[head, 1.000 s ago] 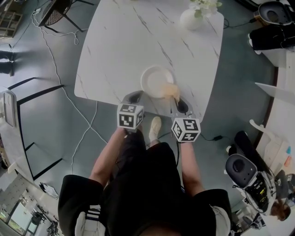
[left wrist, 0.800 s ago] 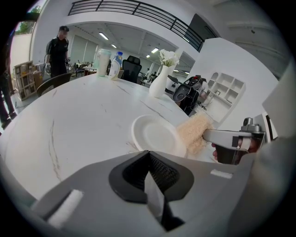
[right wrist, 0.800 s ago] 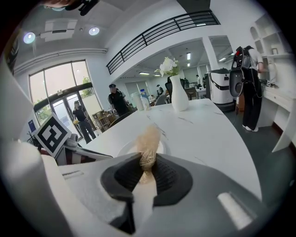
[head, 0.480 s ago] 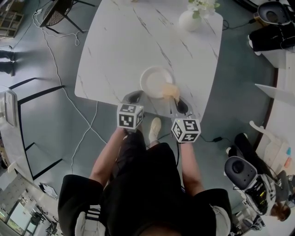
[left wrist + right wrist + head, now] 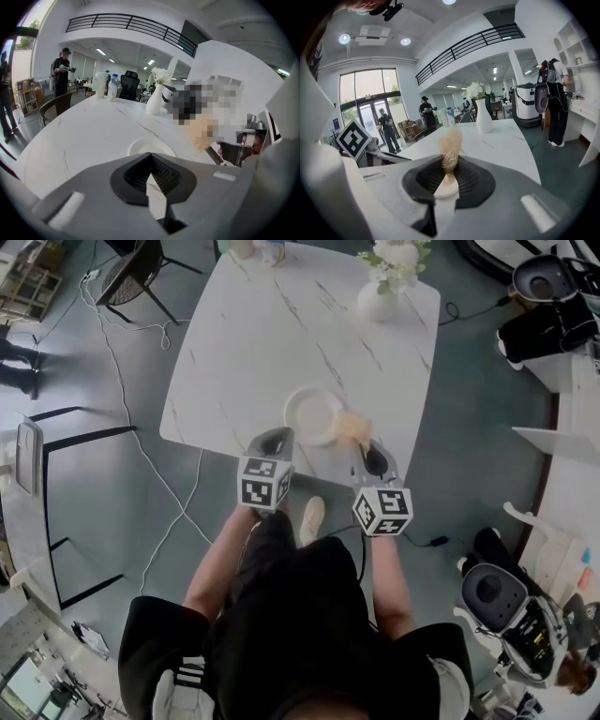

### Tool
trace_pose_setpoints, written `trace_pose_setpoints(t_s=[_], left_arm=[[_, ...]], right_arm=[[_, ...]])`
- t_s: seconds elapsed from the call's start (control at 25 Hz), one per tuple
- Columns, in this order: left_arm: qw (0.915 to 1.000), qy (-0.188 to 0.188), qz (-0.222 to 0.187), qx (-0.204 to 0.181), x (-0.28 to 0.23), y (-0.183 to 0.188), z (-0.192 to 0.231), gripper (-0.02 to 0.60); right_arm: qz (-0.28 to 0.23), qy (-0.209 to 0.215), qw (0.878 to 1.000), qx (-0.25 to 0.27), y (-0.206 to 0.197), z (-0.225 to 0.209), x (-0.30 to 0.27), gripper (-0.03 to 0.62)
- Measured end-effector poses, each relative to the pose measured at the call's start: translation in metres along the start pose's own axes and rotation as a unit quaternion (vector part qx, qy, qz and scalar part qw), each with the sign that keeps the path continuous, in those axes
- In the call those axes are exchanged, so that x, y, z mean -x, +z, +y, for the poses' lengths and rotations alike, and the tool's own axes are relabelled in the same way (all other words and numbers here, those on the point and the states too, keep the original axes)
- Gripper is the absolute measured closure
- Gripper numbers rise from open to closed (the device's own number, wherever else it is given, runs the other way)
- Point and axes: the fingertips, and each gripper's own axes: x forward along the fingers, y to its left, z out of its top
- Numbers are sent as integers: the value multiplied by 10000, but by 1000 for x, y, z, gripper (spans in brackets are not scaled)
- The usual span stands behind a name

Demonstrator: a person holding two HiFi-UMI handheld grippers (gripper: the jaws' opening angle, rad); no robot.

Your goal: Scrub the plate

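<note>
A white plate [image 5: 311, 415] lies near the front edge of the marble table [image 5: 244, 343]; in the left gripper view the plate [image 5: 151, 146] sits just beyond the jaws. My left gripper [image 5: 273, 441] hangs at the plate's near left, shut with nothing between its jaws [image 5: 150, 174]. My right gripper [image 5: 372, 457] is shut on a tan fibrous scrubber [image 5: 352, 426] that sits at the plate's right rim. In the right gripper view the scrubber [image 5: 450, 143] sticks up from the shut jaws [image 5: 447, 176]. The plate is hidden in that view.
A white vase with flowers [image 5: 380, 298] stands at the table's far right, and bottles [image 5: 258, 249] at its far edge. A chair [image 5: 127, 273] stands at the far left and cables [image 5: 141, 456] run over the floor. People stand in the background [image 5: 425, 112].
The scrubber has slid from over the plate's right part to its right rim, with the right gripper drawn slightly back. The head view has shifted, showing more of the table's far edge.
</note>
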Motion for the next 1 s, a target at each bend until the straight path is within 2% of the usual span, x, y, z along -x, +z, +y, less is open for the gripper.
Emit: trace_pose_setpoints(t_s=[0.36,0.6,0.76,1.0], left_arm=[[9966,123,-740,-348,57,38,-32,575],[9894,181,-1310,-608,101,69,-55,575],[9841,208,-1552,-843,131,81,-76,575],[9774,156,-1871,-972,172,92,-107,575]], right_arm=[[-528,108,9980,338,42,7,52,539],[-953,103,9942,490,69,13,88,539],[-1237,122,9899,683,86,25,117,539],[-1512,76,9839,954,101,40,162,539]])
